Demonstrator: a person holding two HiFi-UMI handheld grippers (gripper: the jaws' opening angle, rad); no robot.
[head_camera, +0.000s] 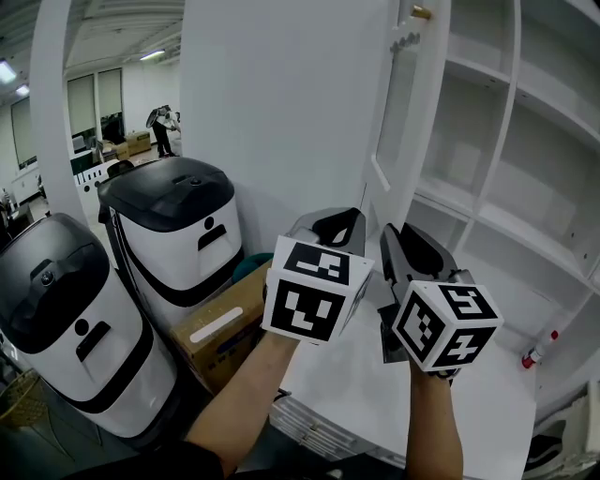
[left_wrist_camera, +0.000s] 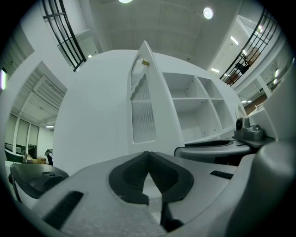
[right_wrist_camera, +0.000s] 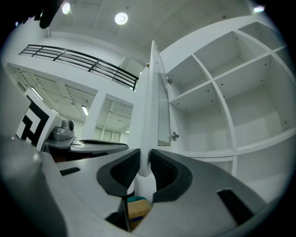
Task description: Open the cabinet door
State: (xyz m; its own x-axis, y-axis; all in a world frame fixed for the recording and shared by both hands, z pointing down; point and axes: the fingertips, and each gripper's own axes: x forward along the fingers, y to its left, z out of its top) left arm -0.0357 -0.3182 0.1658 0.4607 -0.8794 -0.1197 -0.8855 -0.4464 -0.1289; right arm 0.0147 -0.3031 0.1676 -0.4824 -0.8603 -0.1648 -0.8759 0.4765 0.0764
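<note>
The white cabinet door stands swung out to the left of the bare shelves, with a small brass knob near its top. My right gripper is at the door's free edge. In the right gripper view that edge runs down between the two pads, and the gripper looks open, its pads close beside the panel rather than pressing it. My left gripper hovers just left of it, shut and empty, and faces the door's outer side.
Two white-and-black bins stand at the left below the door. A cardboard box sits beside them. A white top lies under my hands, with a small red-capped item at its right.
</note>
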